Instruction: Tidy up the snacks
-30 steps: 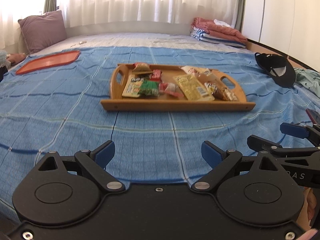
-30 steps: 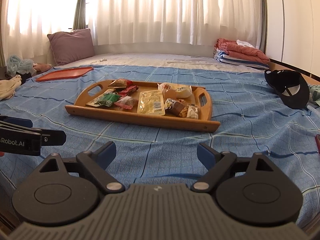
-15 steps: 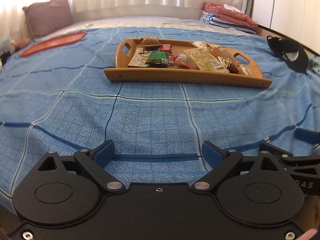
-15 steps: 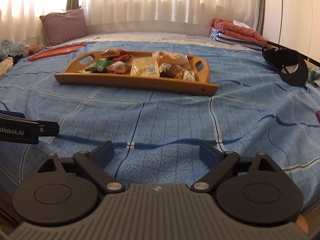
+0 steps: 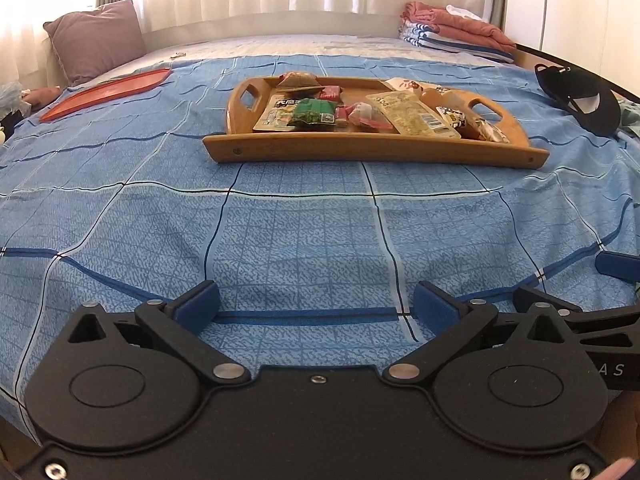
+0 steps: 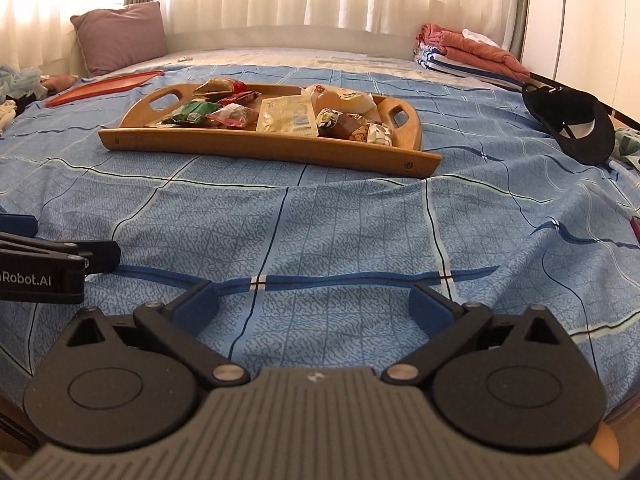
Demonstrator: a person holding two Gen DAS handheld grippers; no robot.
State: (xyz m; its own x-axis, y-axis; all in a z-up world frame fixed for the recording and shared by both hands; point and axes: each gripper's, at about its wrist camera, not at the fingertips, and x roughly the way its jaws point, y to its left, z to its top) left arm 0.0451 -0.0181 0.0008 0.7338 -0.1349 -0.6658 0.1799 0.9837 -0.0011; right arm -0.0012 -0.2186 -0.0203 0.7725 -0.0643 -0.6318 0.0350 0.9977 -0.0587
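A wooden tray (image 5: pixel 372 150) with two handles lies on the blue bedspread ahead and holds several snack packets, among them a green packet (image 5: pixel 312 111) and a long yellow packet (image 5: pixel 412 114). The tray also shows in the right wrist view (image 6: pixel 264 148), with the green packet (image 6: pixel 192 113) and yellow packet (image 6: pixel 289 114). My left gripper (image 5: pixel 316 306) is open and empty, low over the bedspread, short of the tray. My right gripper (image 6: pixel 314 304) is open and empty beside it. Each gripper's fingers show at the edge of the other's view.
A flat red tray (image 5: pixel 106 90) lies at the far left near a purple pillow (image 5: pixel 94 40). A black cap (image 5: pixel 580 94) lies at the right. Folded clothes (image 5: pixel 452 32) are stacked at the back right. Loose clothing lies at the left edge (image 6: pixel 16 84).
Both grippers have dropped lower over the bedspread and moved towards the tray, which looks larger. Both stay open and empty.
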